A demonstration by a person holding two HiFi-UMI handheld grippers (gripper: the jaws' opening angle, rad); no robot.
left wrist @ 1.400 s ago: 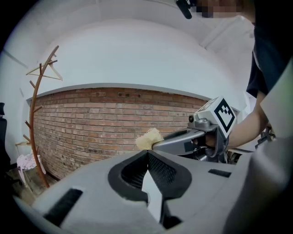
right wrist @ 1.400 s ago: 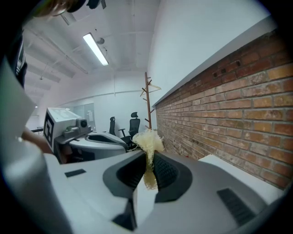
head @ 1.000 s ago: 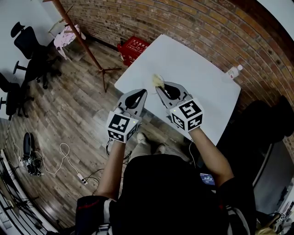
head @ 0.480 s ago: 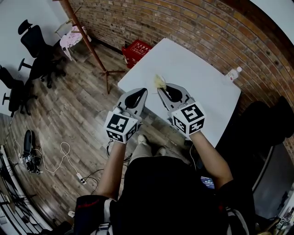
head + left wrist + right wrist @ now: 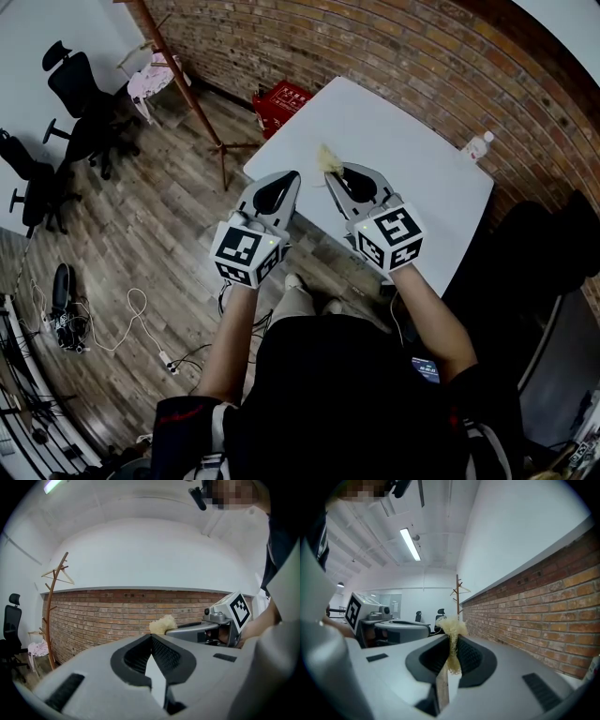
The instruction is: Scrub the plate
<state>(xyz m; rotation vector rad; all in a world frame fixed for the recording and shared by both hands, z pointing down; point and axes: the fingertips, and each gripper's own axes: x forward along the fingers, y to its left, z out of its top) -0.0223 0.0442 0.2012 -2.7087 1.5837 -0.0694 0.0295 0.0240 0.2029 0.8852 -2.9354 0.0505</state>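
At a white rectangular table [image 5: 403,131] by a brick wall, a person holds two grey two-jaw grippers level, side by side, over its near edge. The right gripper [image 5: 329,176] has its jaws pinched tight on a pale yellow fibrous scrubber [image 5: 451,626], w/ a tuft poking past the tips & a strand hanging btw the pads. The left gripper [image 5: 292,175] is fully closed, pads meeting, nothing in them. The plate can't be made out in any view. If it's there, it's prob. white on white on the tabletop ahead of the grippers, and neither gripper view looks down at it. A small clear plastic bottle [image 5: 477,146] stands at the table's far right edge, well apart. Judged stage: approach, scrubbing not yet begun. To do it well, prob.: tip the right gripper down so the tuft, not the hard jaw tips, meets the plate. Bring the left gripper in to pin the rim so the plate doesn't skate. Work in small circles w/ light pressure, since so thin a wad could slip from the grip.
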